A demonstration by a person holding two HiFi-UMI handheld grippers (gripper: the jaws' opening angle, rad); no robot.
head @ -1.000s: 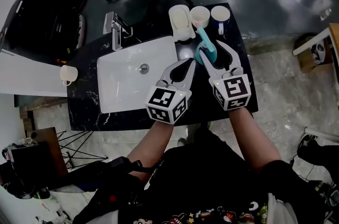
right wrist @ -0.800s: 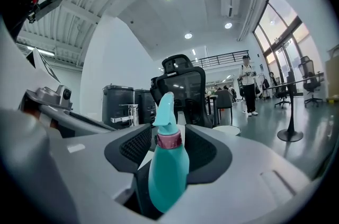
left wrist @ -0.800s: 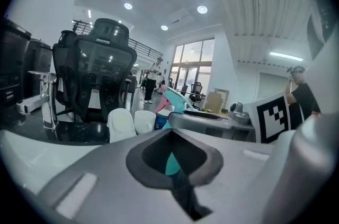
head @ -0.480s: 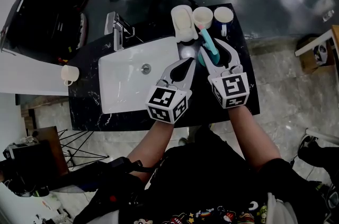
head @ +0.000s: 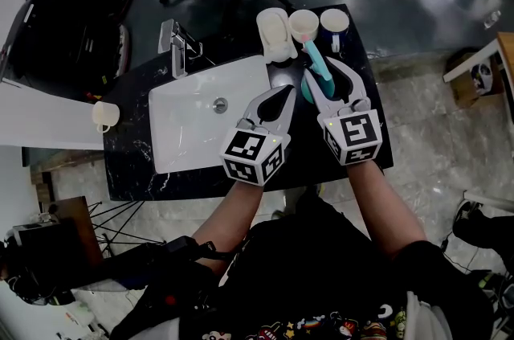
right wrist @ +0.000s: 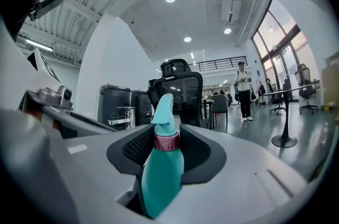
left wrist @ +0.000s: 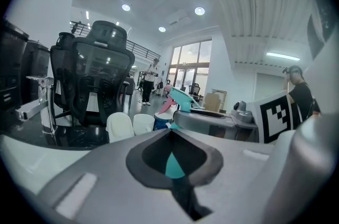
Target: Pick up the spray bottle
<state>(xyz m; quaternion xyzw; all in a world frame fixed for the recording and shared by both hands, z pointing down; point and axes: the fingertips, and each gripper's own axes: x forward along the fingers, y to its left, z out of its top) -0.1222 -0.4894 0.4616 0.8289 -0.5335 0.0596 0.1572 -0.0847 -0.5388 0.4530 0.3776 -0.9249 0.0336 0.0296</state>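
The teal spray bottle (head: 316, 67) with a pink collar stands upright at the right of the black counter, beside the sink. My right gripper (head: 320, 74) is shut on the spray bottle (right wrist: 161, 175), with a jaw pressed on each side of the body below the collar. The nozzle rises above the jaws. My left gripper (head: 286, 95) sits just left of the bottle, over the sink's right rim. It is shut and holds nothing. In the left gripper view the bottle's nozzle (left wrist: 179, 100) shows beyond the jaws.
A white sink basin (head: 189, 125) with a chrome faucet (head: 178, 43) fills the counter's left half. Behind the bottle stand a white holder (head: 274, 34), a white cup (head: 303, 24) and a blue mug (head: 333, 23). A white mug (head: 103, 115) sits off the counter's left edge. Office chairs stand beyond.
Nothing notable: both grippers and the bottle stay where they were, and only the view shifts slightly.
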